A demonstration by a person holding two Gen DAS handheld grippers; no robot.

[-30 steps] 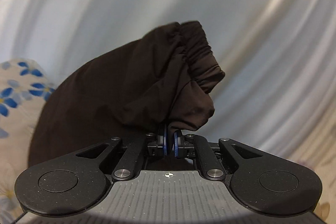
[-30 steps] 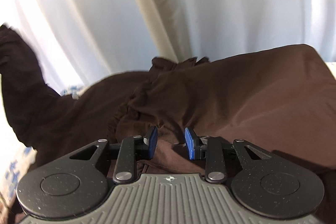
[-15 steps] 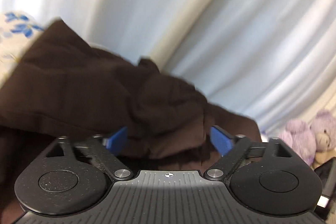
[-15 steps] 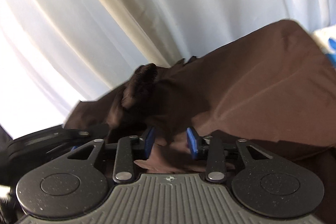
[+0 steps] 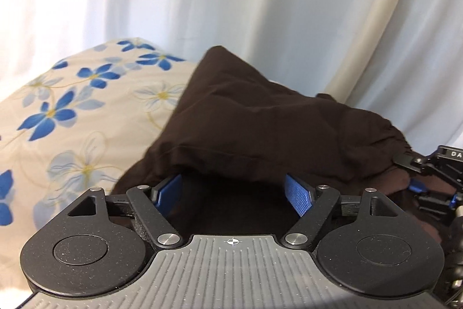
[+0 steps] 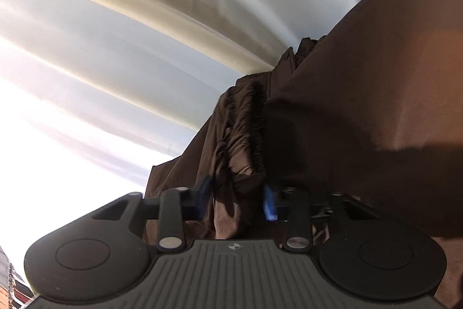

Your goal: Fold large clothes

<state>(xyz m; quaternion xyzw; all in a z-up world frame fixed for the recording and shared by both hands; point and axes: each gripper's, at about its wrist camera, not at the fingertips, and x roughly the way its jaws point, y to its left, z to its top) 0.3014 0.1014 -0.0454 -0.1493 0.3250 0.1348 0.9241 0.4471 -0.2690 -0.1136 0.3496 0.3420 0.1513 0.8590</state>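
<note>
A dark brown garment point(image 5: 260, 129) with a gathered elastic waistband lies folded on a floral bedsheet point(image 5: 72, 118). My left gripper point(image 5: 234, 193) is open wide, its blue pads point(image 5: 298, 197) on either side of the fabric's near edge, holding nothing. In the right wrist view the same garment point(image 6: 361, 91) fills the right side, its ruffled waistband point(image 6: 246, 129) running down to my right gripper point(image 6: 237, 200). That gripper's blue pads stand apart with bunched fabric between them. The right gripper also shows at the right edge of the left wrist view point(image 5: 437, 181).
White and cream curtains point(image 5: 260, 5) hang close behind the bed and fill the left of the right wrist view point(image 6: 115, 48). The bedsheet stretches off to the left of the garment.
My left gripper was shut on a raised fold of the garment; it has opened wide and the fabric has dropped flat. My right gripper has rolled sideways and stays partly open around the waistband.
</note>
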